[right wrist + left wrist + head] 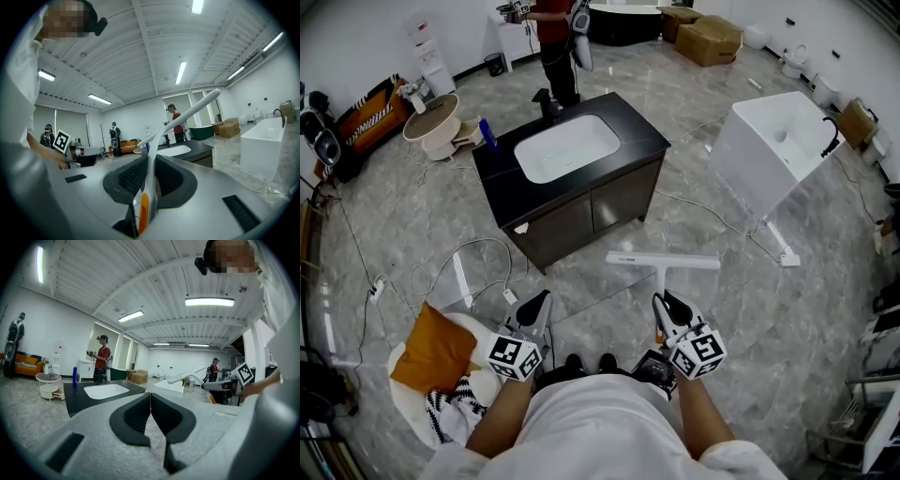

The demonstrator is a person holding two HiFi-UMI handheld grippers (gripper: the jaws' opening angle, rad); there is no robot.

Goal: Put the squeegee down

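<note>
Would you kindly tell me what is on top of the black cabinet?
A white basin is set into the cabinet top, with a black tap behind it and a blue bottle at one corner. Closed doors hide its inside.

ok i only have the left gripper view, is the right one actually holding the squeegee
observer: yes, the right gripper view shows the right gripper shut on the squeegee by its handle.
operator: whats under the blade
observer: in the head view the blade sits crosswise above the floor, on your side of the sink cabinet.
operator: anything down by my left side
observer: an orange cushion, low and to the left of your left gripper.
</note>
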